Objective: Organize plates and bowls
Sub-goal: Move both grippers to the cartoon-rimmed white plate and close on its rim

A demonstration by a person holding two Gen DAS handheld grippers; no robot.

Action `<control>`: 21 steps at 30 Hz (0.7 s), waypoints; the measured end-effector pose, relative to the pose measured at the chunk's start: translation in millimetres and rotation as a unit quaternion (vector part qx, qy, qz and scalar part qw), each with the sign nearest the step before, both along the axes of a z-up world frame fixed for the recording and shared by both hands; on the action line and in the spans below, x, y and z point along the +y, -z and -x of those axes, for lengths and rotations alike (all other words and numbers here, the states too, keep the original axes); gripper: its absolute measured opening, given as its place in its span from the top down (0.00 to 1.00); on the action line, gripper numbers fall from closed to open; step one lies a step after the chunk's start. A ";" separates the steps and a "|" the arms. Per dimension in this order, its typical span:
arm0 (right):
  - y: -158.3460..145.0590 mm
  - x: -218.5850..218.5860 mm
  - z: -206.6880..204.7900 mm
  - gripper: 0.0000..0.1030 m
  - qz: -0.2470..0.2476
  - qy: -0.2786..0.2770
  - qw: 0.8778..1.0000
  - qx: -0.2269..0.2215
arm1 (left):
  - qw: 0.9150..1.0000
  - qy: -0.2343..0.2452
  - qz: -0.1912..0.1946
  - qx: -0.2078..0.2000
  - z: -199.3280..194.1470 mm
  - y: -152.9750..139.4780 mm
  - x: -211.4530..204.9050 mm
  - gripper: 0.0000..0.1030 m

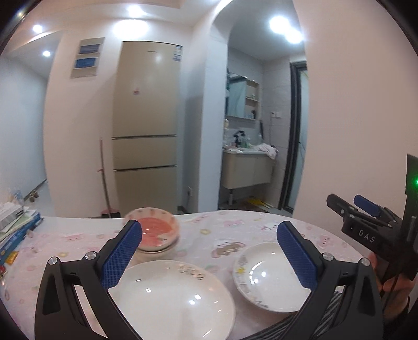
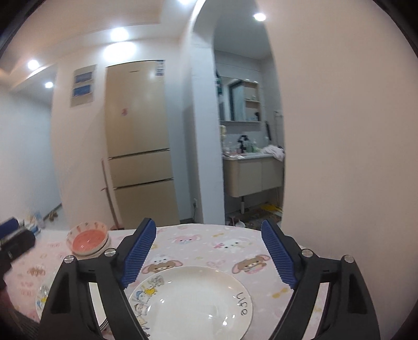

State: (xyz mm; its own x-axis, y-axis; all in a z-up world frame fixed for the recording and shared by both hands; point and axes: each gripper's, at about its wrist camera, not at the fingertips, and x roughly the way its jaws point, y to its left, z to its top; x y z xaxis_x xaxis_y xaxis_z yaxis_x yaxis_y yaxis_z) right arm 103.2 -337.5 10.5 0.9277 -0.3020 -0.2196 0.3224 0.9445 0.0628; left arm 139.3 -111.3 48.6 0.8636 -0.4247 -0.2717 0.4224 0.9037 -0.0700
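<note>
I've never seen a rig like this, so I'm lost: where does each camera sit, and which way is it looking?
Left wrist: sits on the left claw, looking across the pink cartoon-print tablecloth toward the beige fridge; its open blue-padded fingers, the right claw and a hand show.
Right wrist: sits on the right claw, facing likewise over a white plate lettered "Life"; its open fingers show.
Shared: fridge, tablecloth, pink-centred bowl.

The room is lit brightly by round ceiling lamps (image 1: 280,23), which are blown out to white. Glare spots are seen on the plates (image 1: 177,295). Strong fisheye bending is seen at the edges, with dark corners. The right view is slightly blurred, mostly at its left edge.
</note>
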 end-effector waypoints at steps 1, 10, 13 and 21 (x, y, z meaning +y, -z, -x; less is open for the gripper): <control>-0.4 -8.4 -0.3 0.18 -0.012 0.011 1.000 0.000 | 1.000 0.002 -0.008 0.005 -4.0 -1.3 -12.3 0.00; 28.5 -90.9 -29.1 0.16 -0.178 0.047 0.974 0.136 | 0.990 0.017 -0.085 0.111 -43.7 2.0 -112.5 0.00; 33.6 -105.7 -24.1 0.16 -0.206 0.062 0.968 0.133 | 0.980 -0.001 -0.106 0.169 -58.6 12.6 -122.9 0.00; 77.4 -130.4 -42.6 0.16 -0.325 0.042 0.927 0.185 | 0.960 0.032 -0.062 0.272 -107.0 32.8 -115.4 0.00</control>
